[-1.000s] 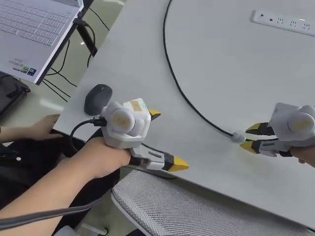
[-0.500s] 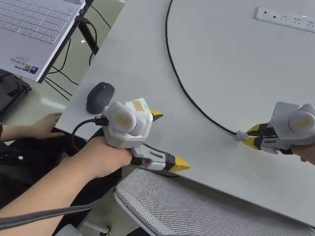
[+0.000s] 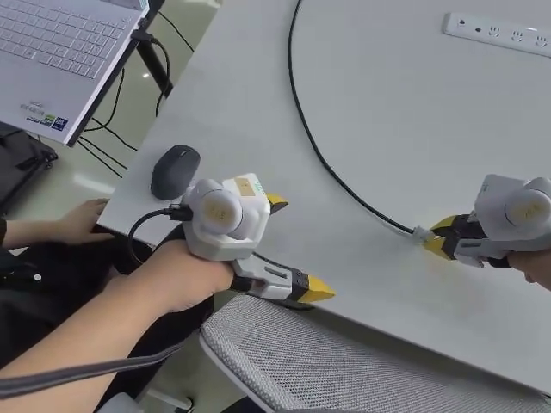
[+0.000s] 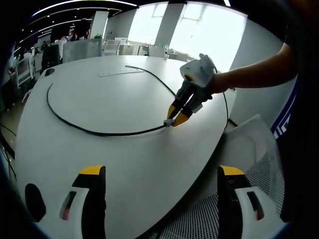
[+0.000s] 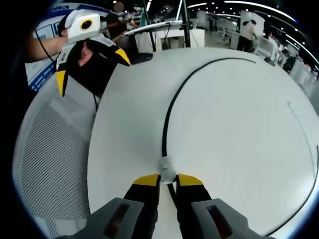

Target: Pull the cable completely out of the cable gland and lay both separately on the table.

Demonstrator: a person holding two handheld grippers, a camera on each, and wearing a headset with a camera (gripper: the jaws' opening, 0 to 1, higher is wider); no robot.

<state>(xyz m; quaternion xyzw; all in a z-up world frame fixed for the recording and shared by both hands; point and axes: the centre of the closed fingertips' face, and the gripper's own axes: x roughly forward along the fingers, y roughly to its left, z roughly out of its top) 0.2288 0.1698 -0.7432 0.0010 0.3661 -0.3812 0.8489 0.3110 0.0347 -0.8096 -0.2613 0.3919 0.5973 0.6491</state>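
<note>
A long black cable [image 3: 320, 159] curves across the white table [image 3: 405, 112] and ends in a small white cable gland [image 3: 420, 232] near the front right. My right gripper [image 3: 437, 237] is shut on the cable just behind the gland. In the right gripper view the gland [image 5: 166, 168] sits just ahead of my right gripper [image 5: 169, 181], with the cable [image 5: 169, 114] running away from it. My left gripper [image 3: 294, 245] hovers open and empty at the table's front edge. In the left gripper view, that gripper [image 4: 161, 172] faces the gland [image 4: 168, 122] and the right gripper [image 4: 180, 110] from a distance.
A dark mouse [image 3: 175, 170] lies near the table's left edge. A white power strip [image 3: 495, 34] lies at the back right. A laptop [image 3: 60, 52] stands off to the left, and a grey mesh chair [image 3: 301, 361] sits below the front edge.
My right gripper's jaws, apart around the cable end one second ago, have come together on the cable behind the gland. The left gripper has barely moved.
</note>
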